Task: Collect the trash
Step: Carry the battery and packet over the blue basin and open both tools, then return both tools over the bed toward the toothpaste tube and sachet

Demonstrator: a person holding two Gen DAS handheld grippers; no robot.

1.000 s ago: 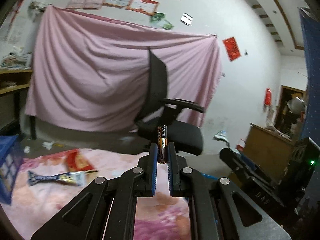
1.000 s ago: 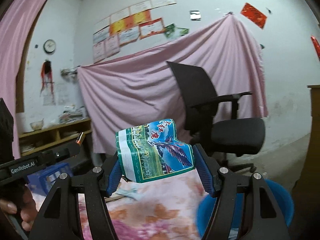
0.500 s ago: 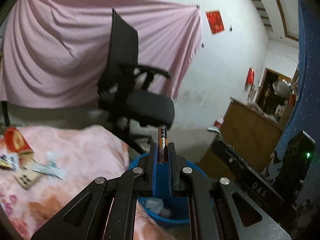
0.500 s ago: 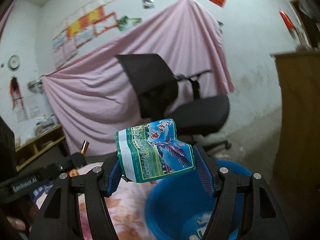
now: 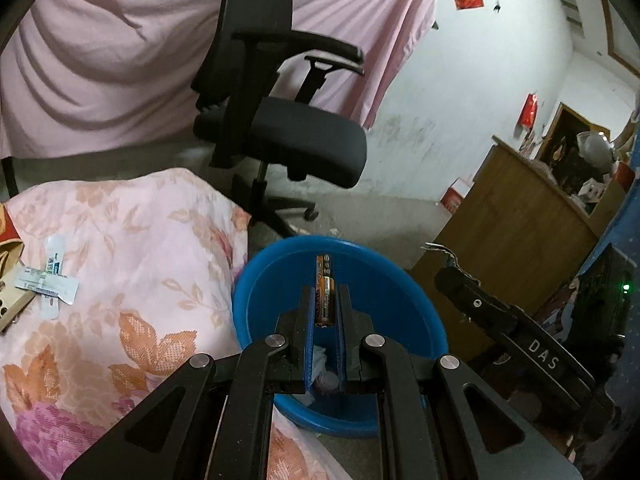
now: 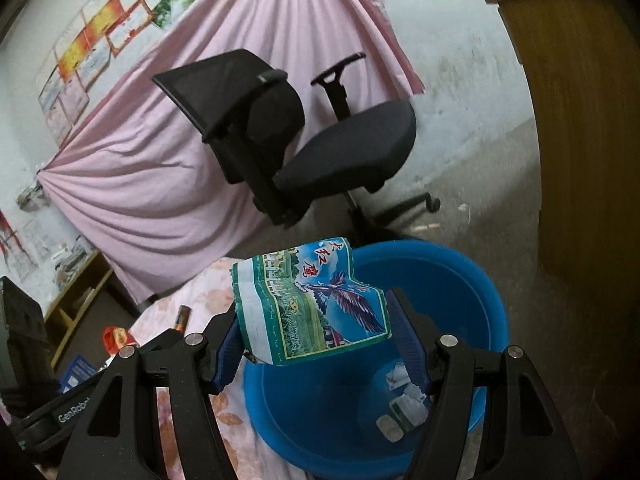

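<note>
Both wrist views angled down, close above blue basin (image 5: 404, 280) (image 6: 472, 276), sharing office chair (image 5: 304, 140) (image 6: 320, 152)

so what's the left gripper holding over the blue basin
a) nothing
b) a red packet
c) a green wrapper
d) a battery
d: the left gripper has its fingers shut on an upright battery, with the blue basin right below it.

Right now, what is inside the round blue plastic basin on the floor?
Inside the round blue plastic basin, a few small white scraps and wrappers lie on the bottom. The held green printed wrapper covers part of the inside.
</note>
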